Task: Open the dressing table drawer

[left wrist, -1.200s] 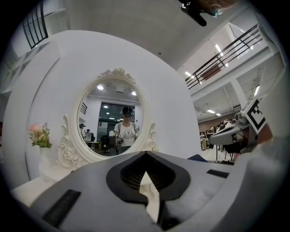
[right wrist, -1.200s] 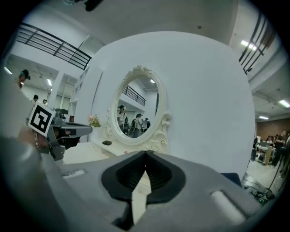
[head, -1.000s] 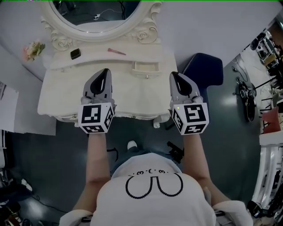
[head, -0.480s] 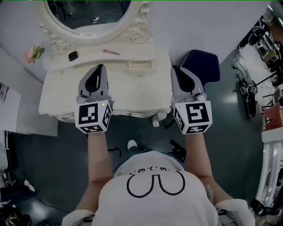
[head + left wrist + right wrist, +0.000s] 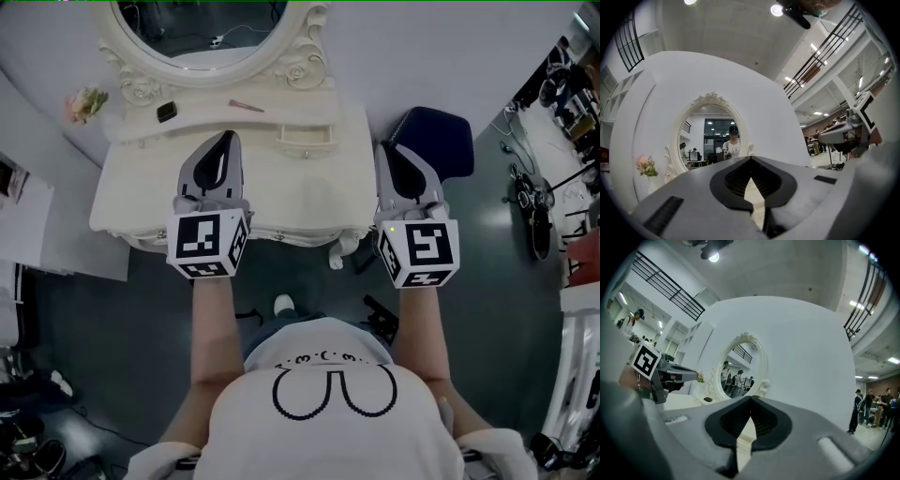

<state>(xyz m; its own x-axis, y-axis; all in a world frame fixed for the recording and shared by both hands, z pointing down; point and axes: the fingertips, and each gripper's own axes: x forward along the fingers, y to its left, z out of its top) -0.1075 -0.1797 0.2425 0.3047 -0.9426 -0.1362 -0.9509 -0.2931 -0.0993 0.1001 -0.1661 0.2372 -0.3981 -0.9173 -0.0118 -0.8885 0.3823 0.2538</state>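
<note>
Drawer [image 5: 307, 138] right of left hand-held gripper [image 5: 226, 141], apart.

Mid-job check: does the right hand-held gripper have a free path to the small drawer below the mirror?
Probably yes. The small drawer sits just left of the right hand-held gripper, with only bare tabletop between them. Its jaws are shut and empty, so they must open first.

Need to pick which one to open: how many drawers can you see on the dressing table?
1: a small drawer in the raised shelf under the mirror. Drawers in the dressing table's front may be hidden from above.
</note>
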